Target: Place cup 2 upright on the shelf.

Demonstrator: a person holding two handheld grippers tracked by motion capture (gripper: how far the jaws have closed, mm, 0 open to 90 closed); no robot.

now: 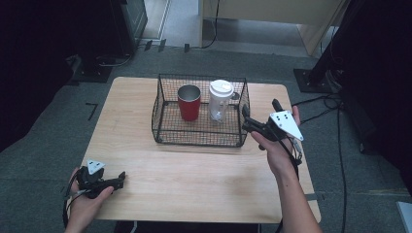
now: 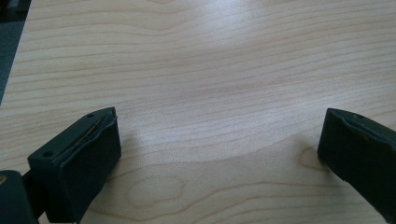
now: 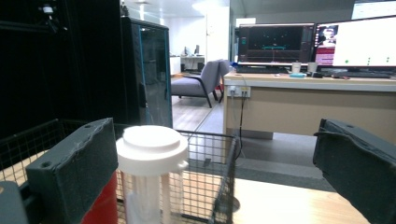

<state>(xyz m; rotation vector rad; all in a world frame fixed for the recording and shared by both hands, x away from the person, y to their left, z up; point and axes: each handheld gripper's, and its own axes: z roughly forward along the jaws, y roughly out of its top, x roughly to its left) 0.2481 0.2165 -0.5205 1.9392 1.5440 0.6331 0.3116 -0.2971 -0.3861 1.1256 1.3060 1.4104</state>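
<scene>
Though partly gripper-hidden (image 3: 219, 168), red cup (image 3: 105, 207).

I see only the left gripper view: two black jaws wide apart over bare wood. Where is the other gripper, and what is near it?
Observer: The right gripper is at the right wall of a black wire basket in the middle of the table.
Operator: Is something inside the basket?
Observer: Yes, a red cup and a clear bottle with a white lid, both upright, side by side.
Operator: Does the right gripper hold one?
Observer: No. In the right gripper view its jaws stand wide apart, holding nothing; the bottle stands beyond them.
</scene>
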